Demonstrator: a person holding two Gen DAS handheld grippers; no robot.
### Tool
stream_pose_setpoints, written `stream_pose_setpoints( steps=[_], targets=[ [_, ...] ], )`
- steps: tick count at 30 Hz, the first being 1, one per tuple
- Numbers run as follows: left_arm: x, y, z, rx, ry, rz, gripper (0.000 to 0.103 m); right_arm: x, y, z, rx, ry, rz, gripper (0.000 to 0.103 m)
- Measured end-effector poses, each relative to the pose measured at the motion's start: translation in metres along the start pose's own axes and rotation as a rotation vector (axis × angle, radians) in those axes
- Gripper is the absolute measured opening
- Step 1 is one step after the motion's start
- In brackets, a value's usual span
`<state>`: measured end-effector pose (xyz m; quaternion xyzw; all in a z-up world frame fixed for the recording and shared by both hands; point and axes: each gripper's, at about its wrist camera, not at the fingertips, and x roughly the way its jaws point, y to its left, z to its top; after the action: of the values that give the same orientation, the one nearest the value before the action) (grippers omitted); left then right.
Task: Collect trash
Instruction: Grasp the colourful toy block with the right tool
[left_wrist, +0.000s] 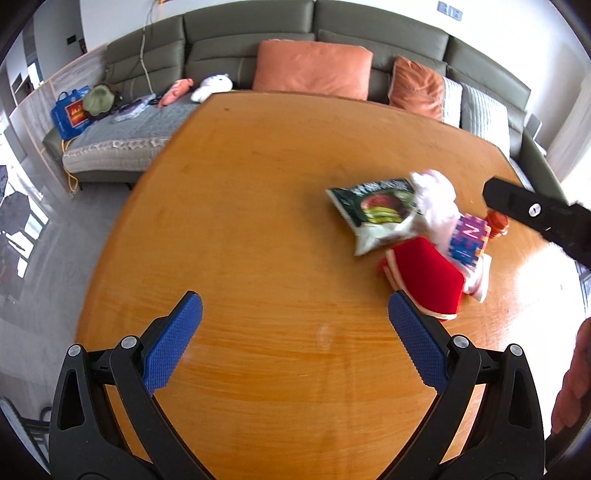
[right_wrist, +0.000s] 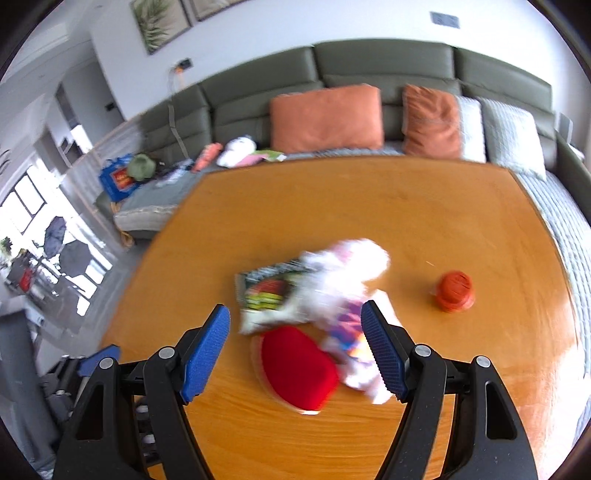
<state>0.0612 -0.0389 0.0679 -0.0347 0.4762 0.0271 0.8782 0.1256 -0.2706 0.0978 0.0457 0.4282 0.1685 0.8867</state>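
The trash sits in one loose heap on the right half of the wooden table: a green snack wrapper at the far left of the heap, crumpled white tissue over its right edge, a purple printed packet just right of that, and a red flattened item nearest, its white rim showing. A small orange round object stands apart to the right of the heap. The right gripper hangs over the near side of the heap with its jaws wide open and nothing clamped; the red item and purple packet show between its fingers. The left gripper is likewise spread open and empty, above bare wood to the left of the heap. The pieces overlap and look light, so a closing pinch would likely catch only the top layer, or shove the wrapper and tissue sideways across the smooth top; the orange object looks as if it could roll if nudged. Both views are blurred, so exact contact edges are hard to judge. Behind the table runs a grey-green sofa with orange cushions, soft toys and a blue bag at its left end.
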Motion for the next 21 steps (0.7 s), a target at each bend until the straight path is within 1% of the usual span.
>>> stream_pose_setpoints(
  steps=[4,10,13,14,15,16,17,21],
  targets=[
    [0.009,-0.021,0.000,0.023,0.019,-0.008,0.097,0.022,-0.032,-0.006,0.035,0.047,-0.035,0.074],
    [0.022,-0.045,0.004,0.026,0.045,-0.013,0.097,0.047,-0.047,-0.010,0.033,0.090,-0.039,0.073],
    [0.028,-0.054,0.006,0.028,0.051,-0.014,0.097,0.059,-0.052,-0.010,0.027,0.117,-0.041,0.060],
    [0.030,-0.057,0.006,0.029,0.053,-0.013,0.097,0.062,-0.054,-0.009,0.027,0.123,-0.021,0.054],
    [0.032,-0.060,0.006,0.029,0.056,-0.014,0.097,0.063,-0.055,-0.009,0.032,0.121,0.014,0.052],
    [0.035,-0.063,0.006,0.026,0.058,-0.018,0.097,0.061,-0.056,-0.008,0.026,0.113,0.009,0.050],
    [0.036,-0.065,0.007,0.022,0.060,-0.023,0.097,0.058,-0.054,-0.007,0.009,0.095,0.000,0.041],
    [0.044,-0.077,0.009,0.006,0.072,-0.051,0.097,0.038,-0.056,0.002,-0.006,-0.002,0.001,0.041]
  ],
)
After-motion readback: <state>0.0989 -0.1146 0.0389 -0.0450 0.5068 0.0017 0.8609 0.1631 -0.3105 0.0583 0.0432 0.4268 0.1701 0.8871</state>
